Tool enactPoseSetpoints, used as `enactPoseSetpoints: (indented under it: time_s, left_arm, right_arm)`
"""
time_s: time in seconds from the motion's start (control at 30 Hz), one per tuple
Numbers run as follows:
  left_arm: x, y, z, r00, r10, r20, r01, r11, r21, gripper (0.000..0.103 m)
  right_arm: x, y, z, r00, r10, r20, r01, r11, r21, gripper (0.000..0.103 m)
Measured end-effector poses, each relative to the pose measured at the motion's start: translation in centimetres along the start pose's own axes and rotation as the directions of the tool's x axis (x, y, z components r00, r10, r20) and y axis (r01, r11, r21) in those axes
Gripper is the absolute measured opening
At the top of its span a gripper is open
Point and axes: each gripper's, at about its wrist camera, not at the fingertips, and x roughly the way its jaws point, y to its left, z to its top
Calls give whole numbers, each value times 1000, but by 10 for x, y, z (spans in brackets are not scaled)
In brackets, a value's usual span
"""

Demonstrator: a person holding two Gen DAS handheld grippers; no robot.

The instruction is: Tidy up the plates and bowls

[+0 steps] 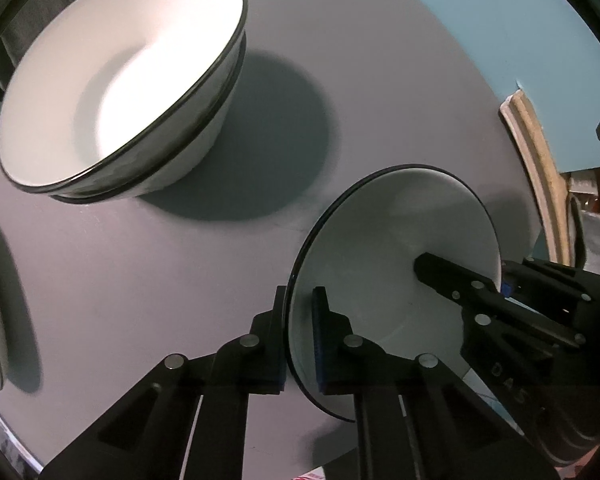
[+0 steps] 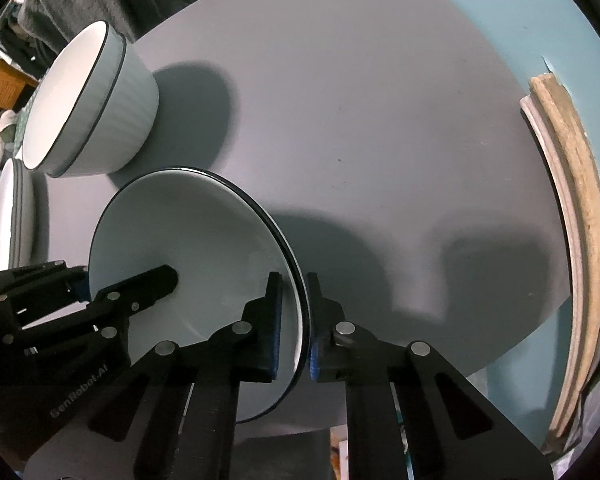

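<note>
left gripper [image 1: 300,336] and right gripper [image 2: 294,328], jaws narrowly parted, face each other.

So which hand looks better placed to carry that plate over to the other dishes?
Probably left. Both the left gripper and the right gripper clamp opposite rims of the plate, but the stacked bowls and the stacked plates lie on the left gripper's side.

**Both grippers on one plate's rim**

Your right gripper [image 2: 296,320] straddles the near rim of a white, dark-edged plate [image 2: 204,240], one finger on either side. Your left gripper [image 2: 140,284] reaches in from the left onto the same plate. Beyond, two nested bowls [image 2: 100,112] sit on the round grey table [image 2: 380,120], with more stacked dishes [image 2: 14,216] at the far left edge.
</note>
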Motion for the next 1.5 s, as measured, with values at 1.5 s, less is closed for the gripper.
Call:
enactPoseSetpoints:
  time_s: [1.5]
  left_arm:
    - [-126,85,56,980,95,172,-62,981,-185,10]
  right_arm:
    - [-53,124,115,995,74,72,-52,960,-274,9]
